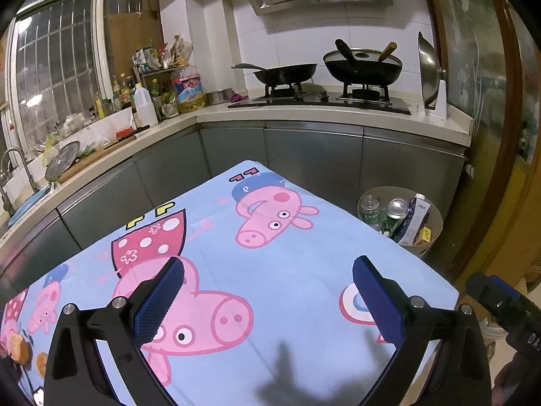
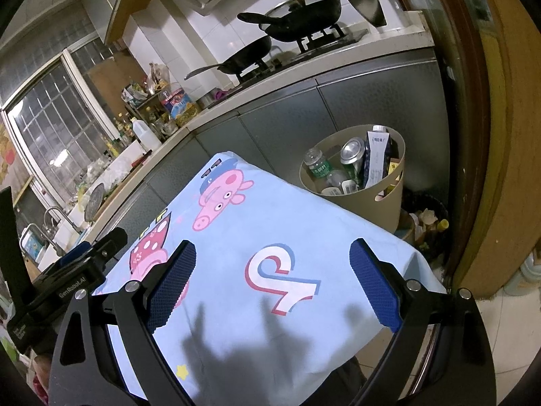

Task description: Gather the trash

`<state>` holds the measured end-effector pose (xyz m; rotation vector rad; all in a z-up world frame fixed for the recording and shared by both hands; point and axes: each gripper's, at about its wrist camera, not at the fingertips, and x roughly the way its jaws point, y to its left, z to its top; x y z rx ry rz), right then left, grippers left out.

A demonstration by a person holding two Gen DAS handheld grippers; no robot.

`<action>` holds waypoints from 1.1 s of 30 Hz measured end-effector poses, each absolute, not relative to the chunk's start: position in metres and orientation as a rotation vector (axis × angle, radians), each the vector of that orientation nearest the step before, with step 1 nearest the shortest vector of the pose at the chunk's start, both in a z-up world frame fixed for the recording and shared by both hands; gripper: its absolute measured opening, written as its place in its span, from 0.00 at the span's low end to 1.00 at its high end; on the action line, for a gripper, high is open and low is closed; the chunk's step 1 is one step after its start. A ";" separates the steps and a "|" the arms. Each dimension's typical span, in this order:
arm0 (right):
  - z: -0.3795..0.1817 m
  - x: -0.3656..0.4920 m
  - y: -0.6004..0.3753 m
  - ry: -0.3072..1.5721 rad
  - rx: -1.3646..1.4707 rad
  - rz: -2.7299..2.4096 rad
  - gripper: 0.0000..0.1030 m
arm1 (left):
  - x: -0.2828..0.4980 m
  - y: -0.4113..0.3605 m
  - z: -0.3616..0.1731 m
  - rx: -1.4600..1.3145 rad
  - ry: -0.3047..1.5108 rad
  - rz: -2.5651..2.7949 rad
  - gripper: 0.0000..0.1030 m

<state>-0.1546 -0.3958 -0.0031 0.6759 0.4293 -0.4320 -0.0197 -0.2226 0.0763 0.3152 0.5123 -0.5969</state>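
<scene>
A beige trash bin (image 2: 382, 203) stands on the floor past the table's far right corner; it also shows in the left wrist view (image 1: 436, 218). It holds a clear bottle (image 2: 318, 165), a green can (image 2: 353, 157), a blue-white carton (image 2: 377, 155) and small packets. My left gripper (image 1: 268, 270) is open and empty above the light-blue cartoon tablecloth (image 1: 287, 270). My right gripper (image 2: 272, 253) is open and empty above the same cloth (image 2: 236, 237), near its right edge. Each gripper's body shows at the edge of the other's view.
Grey cabinets and an L-shaped counter (image 1: 304, 115) lie beyond the table, with a stove, two black pans (image 1: 363, 67), bottles (image 1: 187, 89) and a sink at left. A wooden door frame (image 2: 487, 135) stands right of the bin. Orange objects (image 1: 20, 348) lie at the cloth's left edge.
</scene>
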 end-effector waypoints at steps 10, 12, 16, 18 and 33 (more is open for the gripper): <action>-0.004 -0.155 -0.392 0.430 0.678 -0.430 0.88 | -0.016 -0.221 0.078 0.325 0.519 -0.581 0.96; -0.004 -0.155 -0.392 0.431 0.679 -0.429 0.88 | -0.016 -0.222 0.077 0.328 0.521 -0.575 0.96; -0.003 -0.155 -0.392 0.430 0.679 -0.430 0.88 | -0.016 -0.222 0.077 0.331 0.520 -0.572 0.96; -0.004 -0.155 -0.390 0.430 0.678 -0.429 0.88 | -0.015 -0.223 0.077 0.333 0.517 -0.570 0.96; -0.003 -0.155 -0.391 0.431 0.681 -0.432 0.88 | -0.014 -0.221 0.074 0.345 0.520 -0.561 0.96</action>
